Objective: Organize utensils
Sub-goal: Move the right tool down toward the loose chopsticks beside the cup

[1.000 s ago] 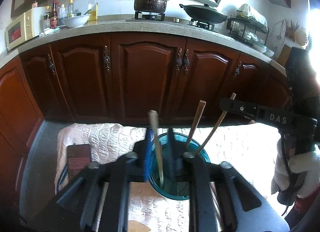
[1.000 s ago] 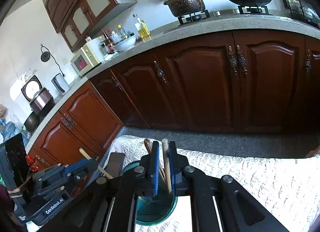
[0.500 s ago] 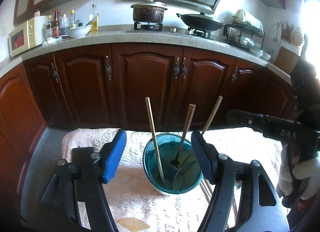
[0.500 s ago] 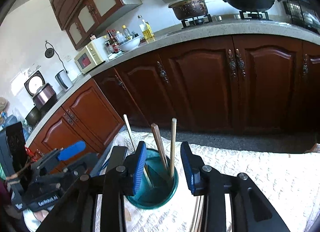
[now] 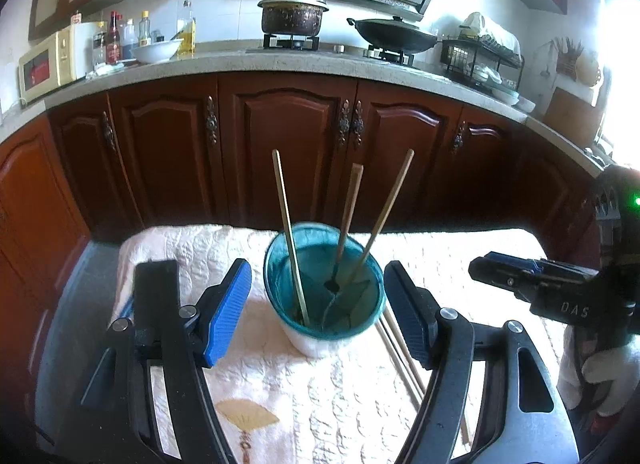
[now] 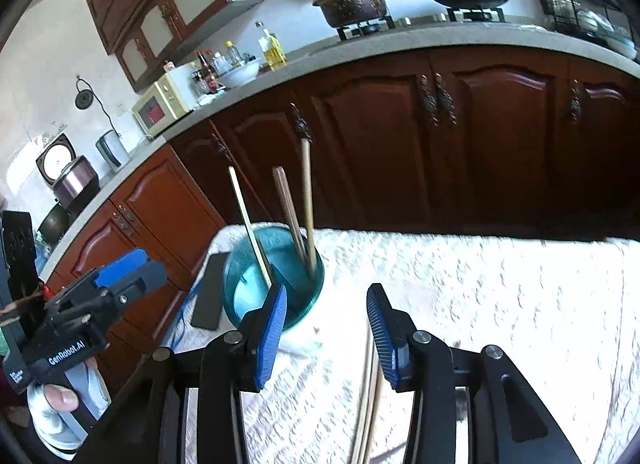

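Observation:
A teal glass cup point(image 5: 324, 296) stands on the quilted cloth and holds three wooden-handled utensils point(image 5: 290, 240), one of them a fork. My left gripper point(image 5: 318, 312) is open and empty, its blue pads either side of the cup. Loose chopsticks point(image 5: 400, 348) lie on the cloth just right of the cup. In the right wrist view the cup point(image 6: 272, 276) sits ahead to the left. My right gripper point(image 6: 326, 334) is open and empty above the chopsticks point(image 6: 370, 384). The right gripper also shows at the right of the left wrist view point(image 5: 532, 280).
A dark phone point(image 6: 210, 290) lies on the cloth point(image 6: 480, 284) left of the cup. Dark wooden cabinets point(image 5: 288, 152) and a worktop with pots stand behind the table. The left gripper's body point(image 6: 96, 304) sits at the left of the right wrist view.
Both grippers opened and let go of their utensils, which now stand in the cup. Both pulled back from the cup; the right one moved to the right over the loose chopsticks.

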Demonstrator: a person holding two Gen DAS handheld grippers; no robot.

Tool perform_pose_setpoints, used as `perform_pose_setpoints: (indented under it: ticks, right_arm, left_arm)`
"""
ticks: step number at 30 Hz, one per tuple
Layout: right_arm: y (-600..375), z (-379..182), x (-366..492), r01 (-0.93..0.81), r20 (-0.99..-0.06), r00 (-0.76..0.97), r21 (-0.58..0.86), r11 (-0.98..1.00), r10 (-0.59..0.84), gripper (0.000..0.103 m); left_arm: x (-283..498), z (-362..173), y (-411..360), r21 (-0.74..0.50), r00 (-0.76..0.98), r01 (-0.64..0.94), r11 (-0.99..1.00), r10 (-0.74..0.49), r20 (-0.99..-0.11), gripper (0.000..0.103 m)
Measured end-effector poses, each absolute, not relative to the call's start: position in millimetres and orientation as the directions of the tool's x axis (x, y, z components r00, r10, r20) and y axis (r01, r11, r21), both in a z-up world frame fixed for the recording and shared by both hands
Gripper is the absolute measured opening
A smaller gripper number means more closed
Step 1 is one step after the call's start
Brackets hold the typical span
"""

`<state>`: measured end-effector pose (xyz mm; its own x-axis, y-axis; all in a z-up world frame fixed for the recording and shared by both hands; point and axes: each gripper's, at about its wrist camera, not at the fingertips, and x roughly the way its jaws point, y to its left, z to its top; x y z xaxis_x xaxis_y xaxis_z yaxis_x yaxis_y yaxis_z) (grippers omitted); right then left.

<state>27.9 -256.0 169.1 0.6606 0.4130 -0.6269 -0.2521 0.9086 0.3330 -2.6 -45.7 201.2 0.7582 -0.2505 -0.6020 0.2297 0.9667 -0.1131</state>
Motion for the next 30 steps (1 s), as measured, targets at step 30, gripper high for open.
perform_pose_setpoints:
  ticks: [30]
  right_arm:
    - [-283,95,-12,-0.153,-0.750,0.552,0.337,0.929,0.363,0.042]
  left_arm:
    - [-22,141,-66,-0.146,0.670,0.226,0.963,-0.263,-0.694,0.069]
